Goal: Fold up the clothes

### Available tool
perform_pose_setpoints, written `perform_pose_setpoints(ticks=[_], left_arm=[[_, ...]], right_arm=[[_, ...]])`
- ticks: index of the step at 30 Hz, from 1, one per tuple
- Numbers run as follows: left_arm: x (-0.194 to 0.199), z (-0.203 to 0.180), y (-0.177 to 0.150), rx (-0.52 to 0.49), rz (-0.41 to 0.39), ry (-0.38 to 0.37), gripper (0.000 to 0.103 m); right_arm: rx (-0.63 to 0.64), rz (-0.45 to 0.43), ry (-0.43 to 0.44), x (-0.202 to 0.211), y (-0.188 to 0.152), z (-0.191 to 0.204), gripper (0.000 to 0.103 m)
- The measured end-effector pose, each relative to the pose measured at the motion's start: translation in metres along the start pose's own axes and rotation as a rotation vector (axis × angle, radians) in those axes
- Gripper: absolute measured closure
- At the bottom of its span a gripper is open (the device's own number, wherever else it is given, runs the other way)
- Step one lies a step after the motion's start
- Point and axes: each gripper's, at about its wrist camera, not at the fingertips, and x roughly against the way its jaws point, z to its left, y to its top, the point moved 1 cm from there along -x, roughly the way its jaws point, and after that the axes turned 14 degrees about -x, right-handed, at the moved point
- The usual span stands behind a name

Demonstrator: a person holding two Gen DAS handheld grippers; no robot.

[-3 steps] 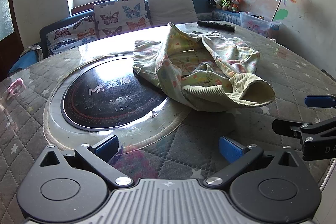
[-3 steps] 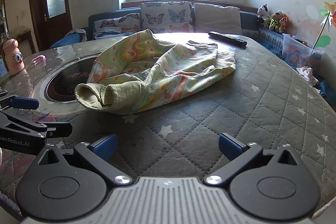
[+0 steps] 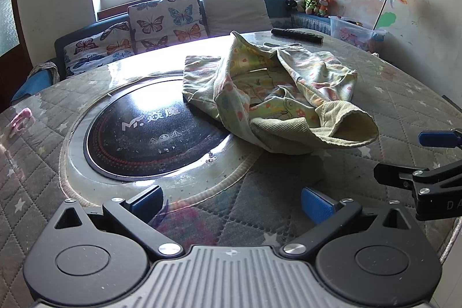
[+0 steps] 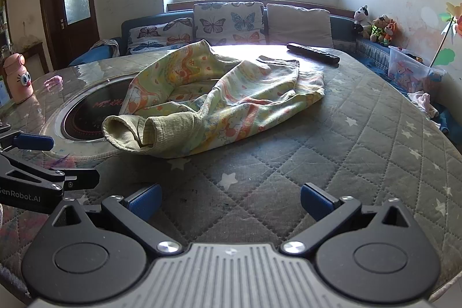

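Observation:
A crumpled pale yellow-green child's garment (image 3: pixel 277 94) with cartoon prints and ribbed cuffs lies in a heap on the round quilted table; it also shows in the right wrist view (image 4: pixel 219 103). Its ribbed cuffs (image 4: pixel 150 132) point toward the near edge. My left gripper (image 3: pixel 231 202) is open and empty, near the table's front, short of the garment. My right gripper (image 4: pixel 231 199) is open and empty, also short of the garment. Each gripper shows at the side of the other's view: the right one (image 3: pixel 427 158) and the left one (image 4: pixel 37 160).
A black induction hob (image 3: pixel 150 132) is set in the table, partly under the garment. A black remote (image 4: pixel 313 53) lies at the far edge. A pink bottle (image 4: pixel 18 78) and a small pink object (image 4: pixel 53 81) stand at the left. A sofa with cushions (image 4: pixel 231 25) is behind.

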Motion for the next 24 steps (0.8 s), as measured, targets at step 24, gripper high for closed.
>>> perform_pose_setpoints(ticks=[24], left_arm=[[-0.012,0.010,0.009,-0.007,0.017,0.002,0.000]], right_arm=[[0.001,0.029,0.000,-0.012,0.011,0.004,0.000]])
